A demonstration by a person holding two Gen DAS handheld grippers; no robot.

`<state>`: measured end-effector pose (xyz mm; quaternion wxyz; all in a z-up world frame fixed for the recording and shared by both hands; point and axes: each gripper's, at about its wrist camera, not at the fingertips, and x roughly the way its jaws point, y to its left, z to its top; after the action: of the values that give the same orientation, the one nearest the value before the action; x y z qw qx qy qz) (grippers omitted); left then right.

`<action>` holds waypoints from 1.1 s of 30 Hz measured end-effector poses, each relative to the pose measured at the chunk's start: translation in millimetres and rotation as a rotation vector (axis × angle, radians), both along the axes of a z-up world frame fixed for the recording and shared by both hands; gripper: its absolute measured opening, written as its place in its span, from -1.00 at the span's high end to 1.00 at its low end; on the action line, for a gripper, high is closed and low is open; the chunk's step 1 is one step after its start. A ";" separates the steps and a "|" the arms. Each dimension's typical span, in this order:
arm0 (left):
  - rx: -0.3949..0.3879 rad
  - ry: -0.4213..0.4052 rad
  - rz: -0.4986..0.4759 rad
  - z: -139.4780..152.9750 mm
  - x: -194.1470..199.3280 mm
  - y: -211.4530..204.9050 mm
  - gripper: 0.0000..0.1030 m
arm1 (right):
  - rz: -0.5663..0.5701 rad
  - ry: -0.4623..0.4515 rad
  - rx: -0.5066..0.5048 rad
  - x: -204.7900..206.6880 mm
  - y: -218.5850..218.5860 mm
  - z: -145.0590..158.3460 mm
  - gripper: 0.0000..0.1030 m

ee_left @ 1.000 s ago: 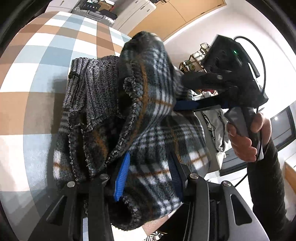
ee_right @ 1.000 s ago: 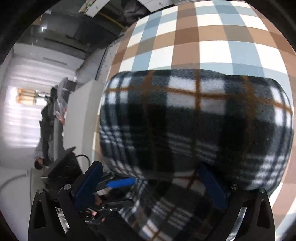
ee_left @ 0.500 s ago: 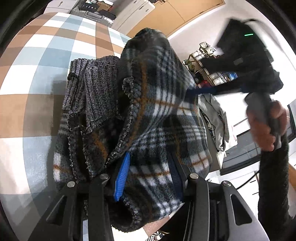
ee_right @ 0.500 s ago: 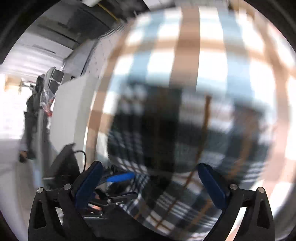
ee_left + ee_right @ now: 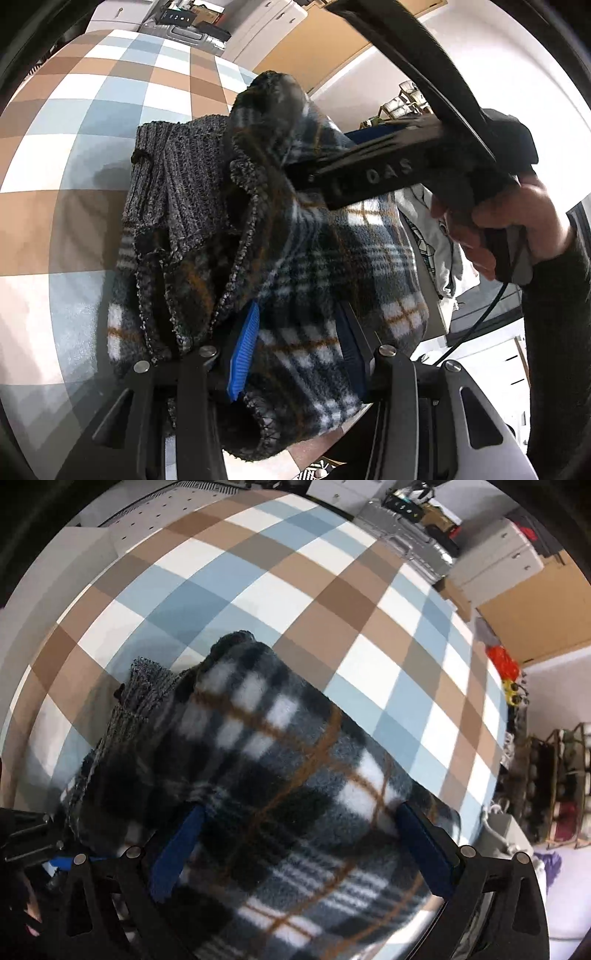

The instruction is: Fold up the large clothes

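Clamping a thick fold of the plaid fleece garment (image 5: pixel 332 258), the left tongs (image 5: pixel 295 350) press their blue pads into the cloth from both sides, narrow. The right tongs (image 5: pixel 303 845) straddle the same bundle from above, far wider — their pads sit against its flanks, gripping it. Folded into a plump bundle with its grey knit collar (image 5: pixel 170 184) showing, the garment rests on the checked table (image 5: pixel 258 590) — near its edge.

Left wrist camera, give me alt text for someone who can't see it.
The left gripper clamps a bundled plaid fleece garment with a grey knit lining, above a checked brown, blue and white surface. At right, a hand brings the right gripper against the bundle.
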<state>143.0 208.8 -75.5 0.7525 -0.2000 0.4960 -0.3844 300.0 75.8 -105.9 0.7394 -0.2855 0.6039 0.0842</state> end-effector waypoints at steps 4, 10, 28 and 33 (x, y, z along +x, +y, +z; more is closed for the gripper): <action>0.034 -0.019 -0.003 2.3 -1.0 -4.0 0.26 | -0.006 0.047 -0.015 6.1 -3.4 -3.3 -1.00; 0.053 -0.041 0.002 2.4 -2.1 -3.6 0.26 | -0.008 0.009 0.012 1.0 -2.3 -1.8 -1.00; 0.060 -0.057 0.010 2.1 -6.4 -2.1 0.26 | -0.214 0.205 0.867 -138.4 -120.0 11.5 -1.00; 0.127 -0.095 0.011 6.5 -9.9 -10.8 0.26 | -0.301 0.171 0.981 -137.3 -131.9 -1.9 -1.00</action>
<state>133.0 198.0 -69.0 0.7884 -0.1363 0.4820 -0.3572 162.7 -56.1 -107.8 0.7383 0.1926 0.5859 0.2731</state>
